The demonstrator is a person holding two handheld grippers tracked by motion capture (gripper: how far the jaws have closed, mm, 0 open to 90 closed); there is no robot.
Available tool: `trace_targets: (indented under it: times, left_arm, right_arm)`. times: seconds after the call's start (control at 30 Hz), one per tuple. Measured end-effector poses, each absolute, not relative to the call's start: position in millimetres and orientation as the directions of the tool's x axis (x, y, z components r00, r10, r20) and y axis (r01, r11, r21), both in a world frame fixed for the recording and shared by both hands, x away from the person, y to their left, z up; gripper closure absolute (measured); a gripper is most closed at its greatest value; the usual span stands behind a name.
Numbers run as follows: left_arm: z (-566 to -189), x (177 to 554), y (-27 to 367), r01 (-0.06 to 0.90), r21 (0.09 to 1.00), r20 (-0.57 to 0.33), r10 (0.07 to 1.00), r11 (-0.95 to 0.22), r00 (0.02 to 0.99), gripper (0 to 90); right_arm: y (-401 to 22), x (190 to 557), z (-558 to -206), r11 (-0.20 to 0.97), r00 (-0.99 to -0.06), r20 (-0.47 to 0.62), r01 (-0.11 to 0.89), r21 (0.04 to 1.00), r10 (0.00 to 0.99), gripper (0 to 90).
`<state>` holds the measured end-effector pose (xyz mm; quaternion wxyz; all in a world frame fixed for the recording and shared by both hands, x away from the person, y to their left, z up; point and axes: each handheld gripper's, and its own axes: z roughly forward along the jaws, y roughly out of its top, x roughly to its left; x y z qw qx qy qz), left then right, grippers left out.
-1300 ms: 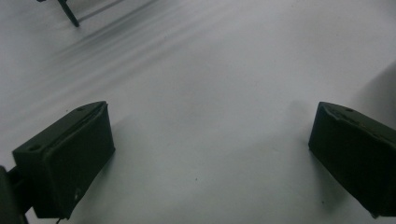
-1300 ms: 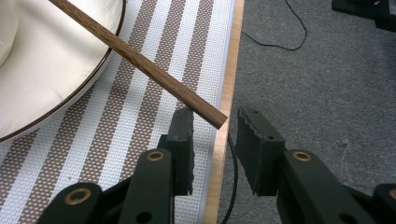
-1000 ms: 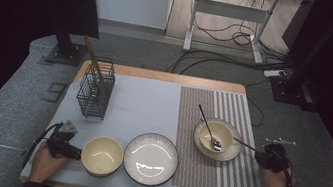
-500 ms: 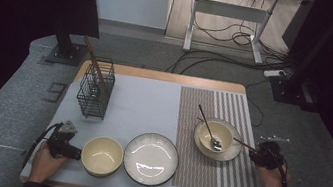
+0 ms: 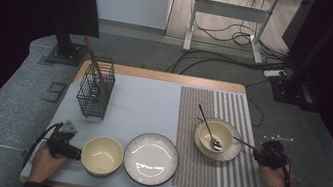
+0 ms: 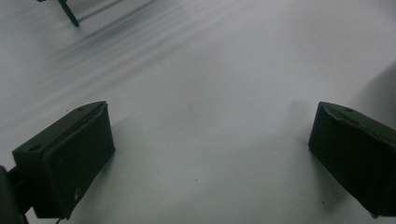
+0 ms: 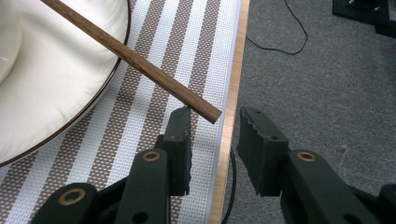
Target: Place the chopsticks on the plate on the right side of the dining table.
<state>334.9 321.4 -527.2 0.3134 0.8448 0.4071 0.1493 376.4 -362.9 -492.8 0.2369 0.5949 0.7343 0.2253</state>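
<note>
**A:** So where's everything at? From the high view I see the right gripper (image 5: pixel 266 155) off the right edge of the table (image 5: pixel 157 76), next to the bowl (image 5: pixel 216 134) on its saucer (image 5: pixel 232 153).

**B:** Yep. There's a wooden stick (image 7: pixel 130 55) leaning out of that bowl over the saucer rim, and its free end hangs above the striped mat (image 7: pixel 154 93). In the right gripper view the stick's tip sits right at the top of the left-hand jaw of the right gripper (image 7: pixel 214 135), just at the mouth of the gap.

**A:** Pinched?

**B:** Nope. Jaws are partly spread with a clear gap, and nothing is clamped between the pads. They've just been closing in a bit, but the stick isn't gripped. The other jaw hangs past the table edge, over the grey carpet (image 7: pixel 327 84).

**A:** And the spoon (image 5: pixel 210 129)?

**B:** Lying in the same bowl, handle pointing up-left in the high view.

**A:** Left side?

**B:** Left gripper (image 5: pixel 75 152) is down at the near left corner, just beside the cream bowl (image 5: pixel 102 155); can't tell if it touches. In the left gripper view its jaws are spread wide over the bare grey mat (image 6: pixel 210 93), holding nothing.

**A:** Rest of the table?

**B:** Plate (image 5: pixel 150 159) in the middle next to the cream bowl, and a black wire basket (image 5: pixel 95 93) toward the back left with a stick poking out of it.
</note>
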Motion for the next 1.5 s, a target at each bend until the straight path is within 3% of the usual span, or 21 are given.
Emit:
trace_targets:
  times: [0.8,1.5]
  left_arm:
    - [-527,335,321,0.595,0.651,-0.004,0.782,-0.471,0.624,0.0]
    - [-527,335,321,0.595,0.651,-0.004,0.782,-0.471,0.624,0.0]
  right_arm:
    - [-368,390,-496,0.178,-0.161,-0.084,0.765,0.618,0.983,69.3]
    - [-369,397,-497,0.183,-0.158,-0.096,0.762,0.621,0.983,68.3]
